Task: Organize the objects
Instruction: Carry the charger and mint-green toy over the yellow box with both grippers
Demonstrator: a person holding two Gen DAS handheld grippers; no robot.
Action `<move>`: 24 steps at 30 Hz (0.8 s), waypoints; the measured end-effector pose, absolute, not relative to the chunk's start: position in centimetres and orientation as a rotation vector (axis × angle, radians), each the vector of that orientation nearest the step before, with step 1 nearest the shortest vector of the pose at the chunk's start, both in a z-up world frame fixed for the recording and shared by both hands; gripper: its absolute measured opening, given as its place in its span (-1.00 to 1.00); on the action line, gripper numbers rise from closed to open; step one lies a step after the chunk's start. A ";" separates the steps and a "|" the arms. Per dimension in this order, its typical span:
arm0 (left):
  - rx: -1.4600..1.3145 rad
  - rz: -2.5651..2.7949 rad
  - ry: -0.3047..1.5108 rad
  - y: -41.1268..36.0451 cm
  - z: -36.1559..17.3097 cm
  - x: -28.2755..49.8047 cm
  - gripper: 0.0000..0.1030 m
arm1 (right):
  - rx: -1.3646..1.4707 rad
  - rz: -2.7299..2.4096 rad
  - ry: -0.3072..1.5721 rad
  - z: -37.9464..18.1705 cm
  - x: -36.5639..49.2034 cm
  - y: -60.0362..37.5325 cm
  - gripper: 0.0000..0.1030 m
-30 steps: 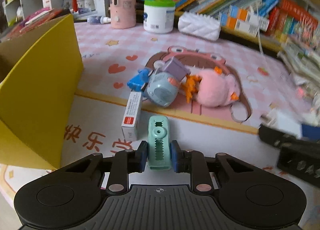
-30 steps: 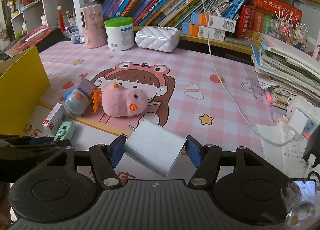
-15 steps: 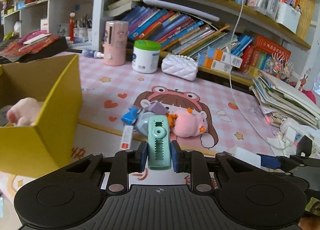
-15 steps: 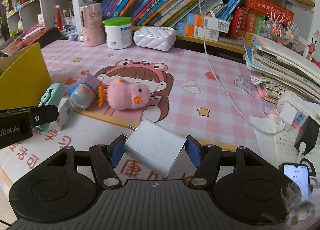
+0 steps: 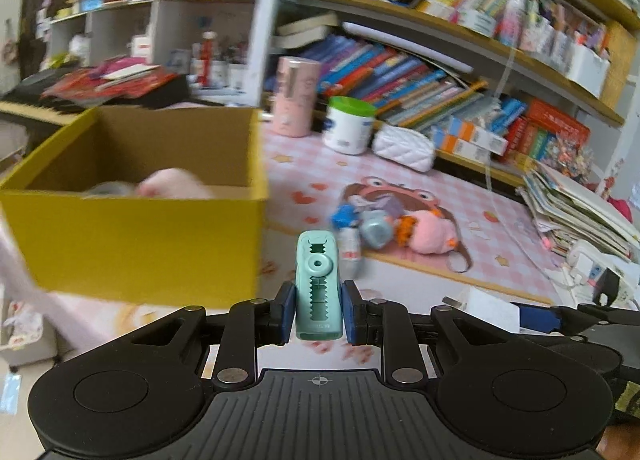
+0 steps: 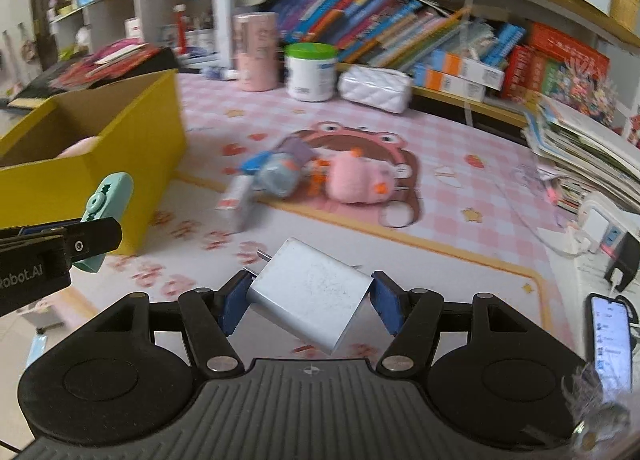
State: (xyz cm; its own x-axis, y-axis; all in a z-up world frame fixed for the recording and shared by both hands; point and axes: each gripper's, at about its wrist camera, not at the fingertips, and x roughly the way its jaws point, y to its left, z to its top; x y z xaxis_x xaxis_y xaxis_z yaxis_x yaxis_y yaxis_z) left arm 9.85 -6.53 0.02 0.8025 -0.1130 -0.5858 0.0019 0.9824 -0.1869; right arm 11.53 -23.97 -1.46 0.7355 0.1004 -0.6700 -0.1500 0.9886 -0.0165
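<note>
Left gripper (image 5: 318,308) clamps the mint-green clip (image 5: 318,288) at frame centre; yellow box (image 5: 132,236) stands left. Right gripper (image 6: 310,298) grips the white charger (image 6: 310,296), lower centre.

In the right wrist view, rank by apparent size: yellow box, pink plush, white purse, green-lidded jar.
1. Yellow box, clearly largest, though also nearest the camera.
2. Pink plush and white purse: look about alike; the purse lies farther back, so I won't rank them.
3. Green-lidded jar, roughly smallest.
</note>
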 end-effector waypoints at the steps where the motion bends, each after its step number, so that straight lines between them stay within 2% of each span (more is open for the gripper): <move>1: -0.189 -0.049 0.637 -5.7 0.1 9.3 -0.56 | -0.075 0.149 0.732 -1.3 11.0 -23.2 0.21; 12: -0.219 0.059 0.648 2.1 0.1 3.2 -0.56 | -0.104 0.277 0.753 -1.4 5.9 -14.5 0.21; 24: -0.192 0.077 0.647 6.5 0.0 -1.0 -0.56 | -0.077 0.304 0.763 -2.0 1.5 -9.6 0.21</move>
State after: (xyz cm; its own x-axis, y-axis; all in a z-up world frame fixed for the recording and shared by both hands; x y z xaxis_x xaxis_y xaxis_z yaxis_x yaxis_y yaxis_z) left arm -0.98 6.49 0.04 0.7956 0.0114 -0.6057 -0.1312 0.9793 -0.1539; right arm 1.45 -9.56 -2.01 0.6811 0.2431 -0.6907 -0.2989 0.9534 0.0409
